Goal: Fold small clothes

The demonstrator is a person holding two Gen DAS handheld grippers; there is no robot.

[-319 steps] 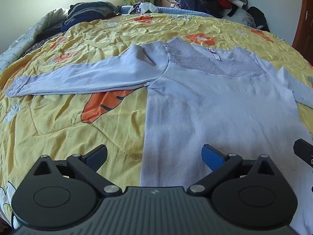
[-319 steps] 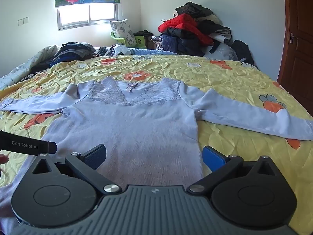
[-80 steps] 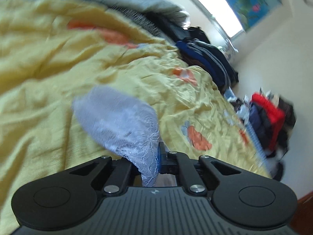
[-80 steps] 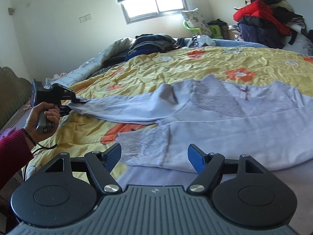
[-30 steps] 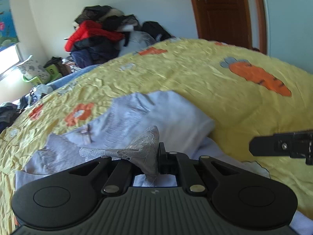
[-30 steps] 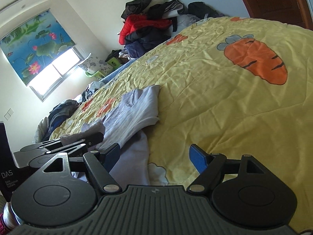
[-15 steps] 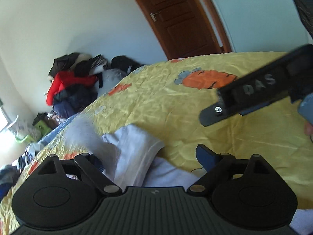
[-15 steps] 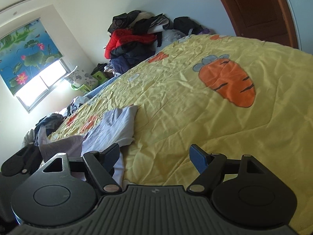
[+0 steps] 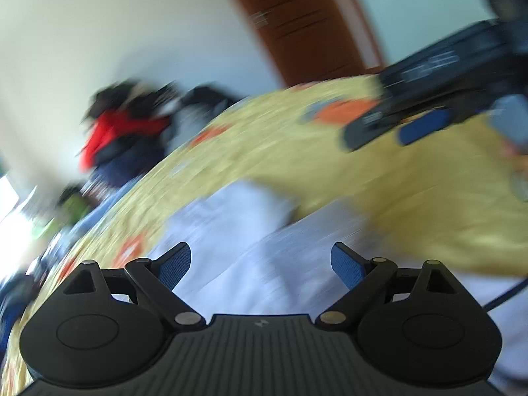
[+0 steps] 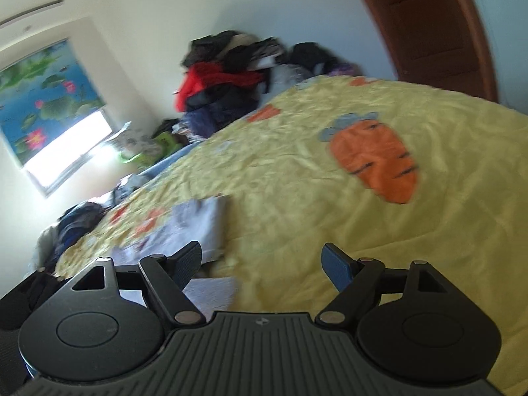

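The pale lilac long-sleeved top (image 9: 250, 244) lies on the yellow quilt (image 9: 379, 184) with its sleeves folded in over the body. My left gripper (image 9: 260, 264) is open and empty just above the top; this view is blurred. My right gripper (image 10: 262, 264) is open and empty, over the quilt beside the top's right edge (image 10: 201, 224). The right gripper also shows in the left wrist view (image 9: 409, 122), at the upper right, with its blue pads apart.
A heap of red and dark clothes (image 10: 231, 79) sits at the far side of the bed. More piled clothes (image 10: 76, 221) lie at the far left near the window (image 10: 69, 151). A brown door (image 10: 425, 23) stands to the right. An orange carrot print (image 10: 379, 161) marks the quilt.
My left gripper let go of the lace sleeve cuff and opened, leaving the sleeve across the top. Both views have swung; the right gripper stays open.
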